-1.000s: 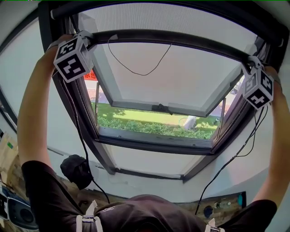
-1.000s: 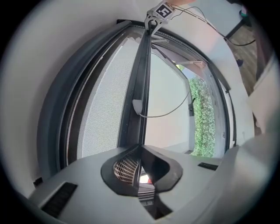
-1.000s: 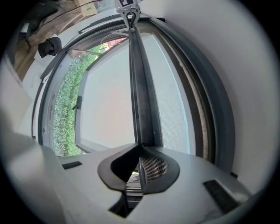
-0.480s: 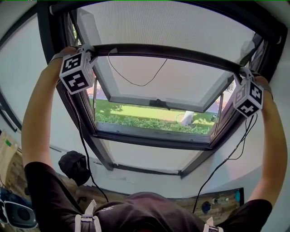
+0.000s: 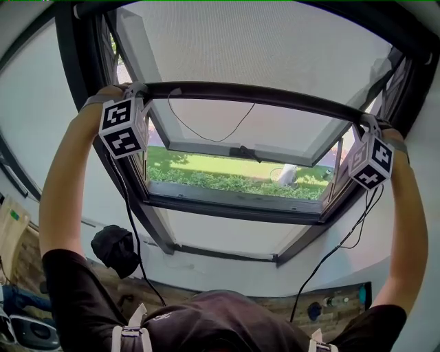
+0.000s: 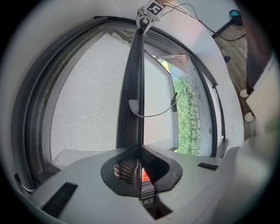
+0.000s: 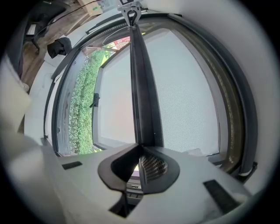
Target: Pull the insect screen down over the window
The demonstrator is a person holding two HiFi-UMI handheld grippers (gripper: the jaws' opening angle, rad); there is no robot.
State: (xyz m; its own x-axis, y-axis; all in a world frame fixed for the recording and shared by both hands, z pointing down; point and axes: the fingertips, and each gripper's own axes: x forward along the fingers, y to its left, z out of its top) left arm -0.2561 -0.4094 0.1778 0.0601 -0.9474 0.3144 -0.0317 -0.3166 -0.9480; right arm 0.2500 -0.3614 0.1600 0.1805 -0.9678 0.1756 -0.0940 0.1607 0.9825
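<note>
The insect screen's dark bottom bar (image 5: 254, 95) spans the window, with grey mesh (image 5: 261, 45) stretched above it. My left gripper (image 5: 141, 91) is shut on the bar's left end and my right gripper (image 5: 364, 125) is shut on its right end. In the left gripper view the bar (image 6: 134, 87) runs from the shut jaws (image 6: 140, 164) up to the other gripper (image 6: 151, 9), with mesh (image 6: 83, 100) on its left. In the right gripper view the bar (image 7: 142, 87) leaves the shut jaws (image 7: 139, 164), with mesh (image 7: 188, 96) on its right. A thin pull cord (image 5: 206, 132) hangs from the bar.
Below the bar the window sash (image 5: 240, 152) stands tilted open over grass and hedge (image 5: 227, 180). The dark window frame (image 5: 130, 199) runs down both sides. A black object (image 5: 113, 249) lies on the floor at the left; cables (image 5: 337, 251) hang from both grippers.
Both grippers have come down with the bar held between them. More mesh now shows above the bar, and less open window shows below it.
</note>
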